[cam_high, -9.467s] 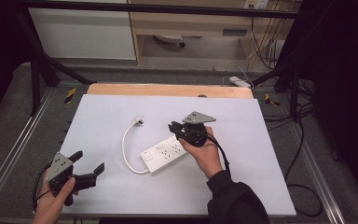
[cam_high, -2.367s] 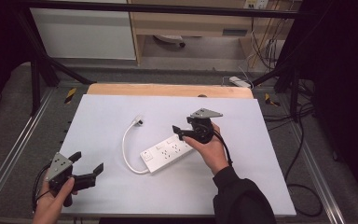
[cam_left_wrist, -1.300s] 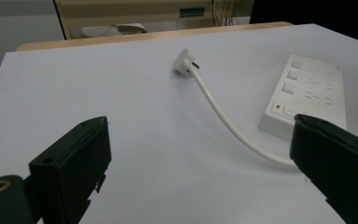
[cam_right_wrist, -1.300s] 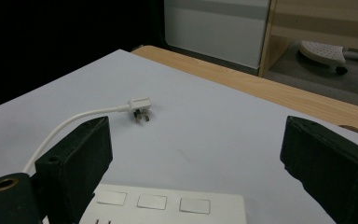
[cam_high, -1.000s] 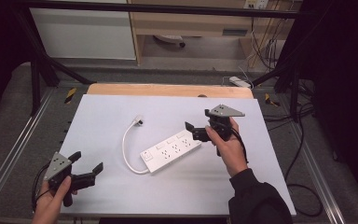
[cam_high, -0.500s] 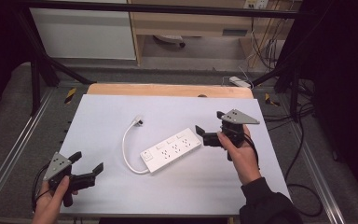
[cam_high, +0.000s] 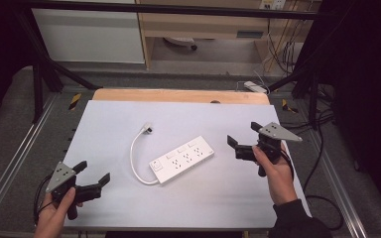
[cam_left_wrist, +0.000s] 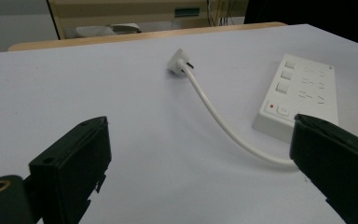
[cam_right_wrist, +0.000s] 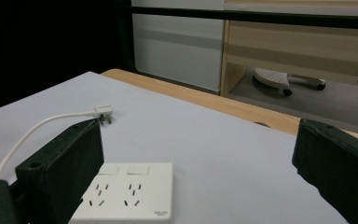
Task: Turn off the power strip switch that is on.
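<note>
— Where the white sheet-covered table [cam_high: 193,198] shows from above, what lies on it, and which way does it run?

— A white rectangular plastic power strip [cam_high: 182,159] lies flat near the middle. Its long axis runs from about 8 o'clock to 2 o'clock, the switch end at the lower left. From that end a short white cable [cam_high: 135,161] loops out toward 9 o'clock and curves up to a white plug [cam_high: 148,129] at roughly 11 o'clock of the strip, prongs pointing away from the person.

— And the tongs?

— The left black two-jaw gripper [cam_high: 90,179] sits at the table's 7 o'clock corner, jaws spread wide and holding nothing, aimed toward the strip. The right black gripper [cam_high: 245,140] is at 3 o'clock of the strip, near but apart from its far end, jaws also parted and empty, pointing left at it.

— Any contact?

— None; the right gripper view looks over the outlet end [cam_right_wrist: 133,191] between its parted jaws.
</note>
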The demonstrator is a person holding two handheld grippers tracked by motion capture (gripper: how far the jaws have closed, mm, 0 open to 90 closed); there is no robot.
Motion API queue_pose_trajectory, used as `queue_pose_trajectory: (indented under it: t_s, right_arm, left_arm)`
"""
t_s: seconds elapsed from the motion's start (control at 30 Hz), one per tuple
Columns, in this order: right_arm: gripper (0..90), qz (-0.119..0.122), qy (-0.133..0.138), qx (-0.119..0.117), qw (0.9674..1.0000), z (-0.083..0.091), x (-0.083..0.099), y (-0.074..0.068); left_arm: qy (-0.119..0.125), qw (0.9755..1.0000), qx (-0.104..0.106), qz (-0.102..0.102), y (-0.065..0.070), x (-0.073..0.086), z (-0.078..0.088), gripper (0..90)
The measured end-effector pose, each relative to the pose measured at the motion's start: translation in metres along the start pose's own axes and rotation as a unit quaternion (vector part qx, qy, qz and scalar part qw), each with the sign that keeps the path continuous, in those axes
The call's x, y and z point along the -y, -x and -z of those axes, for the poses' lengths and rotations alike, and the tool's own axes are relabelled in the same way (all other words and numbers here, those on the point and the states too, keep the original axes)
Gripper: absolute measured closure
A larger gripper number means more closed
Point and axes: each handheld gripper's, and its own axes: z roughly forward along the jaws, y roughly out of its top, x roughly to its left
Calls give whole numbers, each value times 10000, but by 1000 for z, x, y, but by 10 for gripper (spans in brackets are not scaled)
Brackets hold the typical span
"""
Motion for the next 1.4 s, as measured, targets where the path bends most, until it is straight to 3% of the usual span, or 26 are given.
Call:
queue_pose_trajectory:
  t_s: [0.53, 1.0, 1.27, 1.4]
  right_arm:
    - [24, -154, -7, 358, 9992, 31, 33, 19]
    - [23, -282, -140, 490, 9983, 39, 70, 22]
    - [23, -310, -474, 396, 9976, 31, 93, 14]
    - [26, -214, -851, 353, 9955, 18, 106, 8]
  left_arm:
    - [17, 10000, -13, 90, -1, 0, 1, 54]
    - [39, 9998, -36, 168, -2, -1, 2, 52]
    - [156, 9996, -92, 234, -4, -2, 4, 52]
    - [101, 9997, -60, 201, -3, -2, 3, 52]
